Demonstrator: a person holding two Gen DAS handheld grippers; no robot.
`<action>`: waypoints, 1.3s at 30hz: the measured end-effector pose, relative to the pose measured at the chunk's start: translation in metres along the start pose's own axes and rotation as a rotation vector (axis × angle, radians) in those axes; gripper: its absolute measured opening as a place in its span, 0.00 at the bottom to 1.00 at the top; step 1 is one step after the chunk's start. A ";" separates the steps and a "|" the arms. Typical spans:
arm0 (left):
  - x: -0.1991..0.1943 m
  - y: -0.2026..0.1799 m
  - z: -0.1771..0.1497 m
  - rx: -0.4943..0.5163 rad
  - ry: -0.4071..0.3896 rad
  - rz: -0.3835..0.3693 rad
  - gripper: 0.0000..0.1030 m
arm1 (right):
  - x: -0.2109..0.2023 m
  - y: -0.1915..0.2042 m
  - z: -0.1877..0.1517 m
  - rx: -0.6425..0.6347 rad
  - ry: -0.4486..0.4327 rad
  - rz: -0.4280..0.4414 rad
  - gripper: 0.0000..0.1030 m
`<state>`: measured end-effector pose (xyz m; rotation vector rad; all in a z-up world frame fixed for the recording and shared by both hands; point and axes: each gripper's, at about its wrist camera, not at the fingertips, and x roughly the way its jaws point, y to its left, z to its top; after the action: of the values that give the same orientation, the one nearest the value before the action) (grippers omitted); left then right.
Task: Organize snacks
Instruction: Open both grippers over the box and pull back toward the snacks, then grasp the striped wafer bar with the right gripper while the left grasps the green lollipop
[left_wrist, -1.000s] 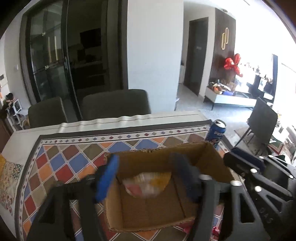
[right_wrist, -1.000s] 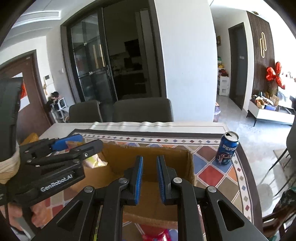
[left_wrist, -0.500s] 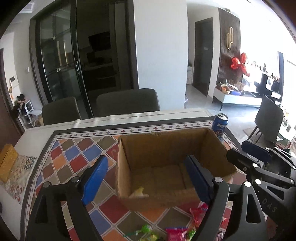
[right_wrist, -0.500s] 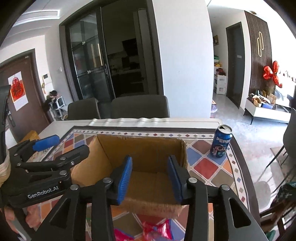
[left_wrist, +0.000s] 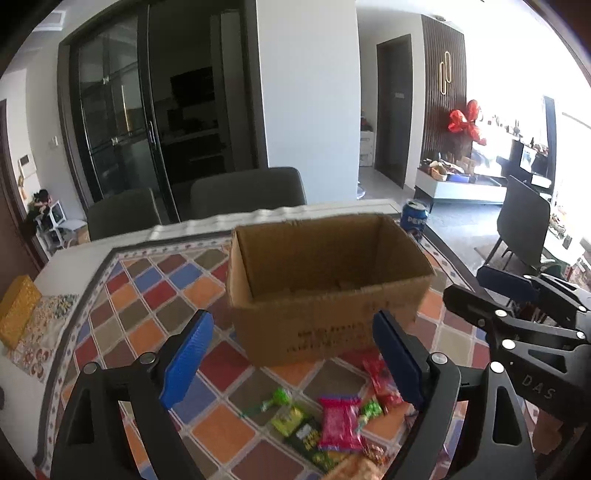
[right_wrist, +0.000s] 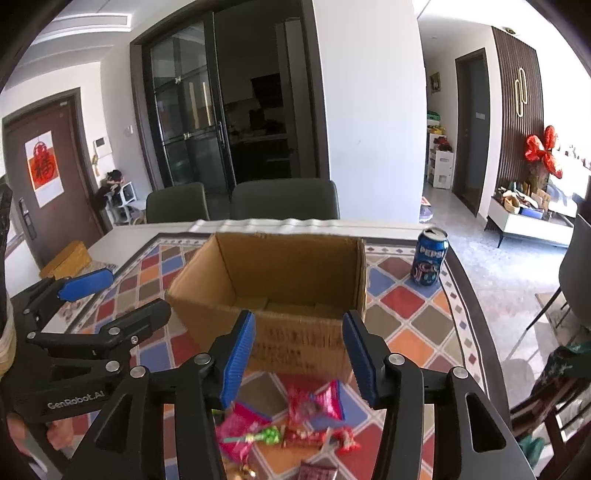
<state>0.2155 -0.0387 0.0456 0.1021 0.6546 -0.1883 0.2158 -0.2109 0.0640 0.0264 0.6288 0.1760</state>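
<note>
So the snack packets (right_wrist: 295, 424) are scattered in a loose heap near the front edge of the surface (right_wrist: 410, 343), right in front of the cardboard box (right_wrist: 273, 288), which sits open-topped toward the middle. Nothing can be made out inside the box from either view apart from its bare bottom flaps.

Both tools are hovering over the heap with nothing held. The left tool (left_wrist: 291, 362) has its jaws spread wide, having just been opened a little further, and nothing is between them but air above the packets. The right tool (right_wrist: 299, 354) is partly apart, its jaws having just been opened too, and likewise nothing is clamped.

Handling-wise, these look like small foil or plastic pouches: light, crinkly, probably a bit slippery, and easily squashed if whatever is inside is brittle. The pink packet (left_wrist: 340, 424) lies flat on top and would probably be best taken by a crimped end seam or pinched across its narrow width, not pressed flat from above. The green wrapped candies (left_wrist: 288, 417) next to it are smaller and could be pushed away instead of picked up, so a gentle pinch low at the edge is suggested. Packets overlap, so two might get lifted at once.

A Pepsi can (right_wrist: 428, 258) stands near the far right corner, well apart from everything.
</note>
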 end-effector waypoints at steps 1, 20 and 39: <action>-0.002 -0.001 -0.005 -0.002 0.008 -0.004 0.86 | -0.003 0.001 -0.004 -0.005 0.008 0.001 0.49; -0.006 -0.007 -0.085 -0.018 0.141 -0.049 0.86 | -0.006 0.013 -0.082 -0.030 0.178 0.036 0.49; 0.067 -0.053 -0.096 0.332 0.224 -0.274 0.78 | 0.029 -0.011 -0.147 0.070 0.395 -0.037 0.49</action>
<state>0.1996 -0.0852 -0.0736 0.3572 0.8561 -0.5557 0.1542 -0.2212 -0.0730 0.0481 1.0289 0.1242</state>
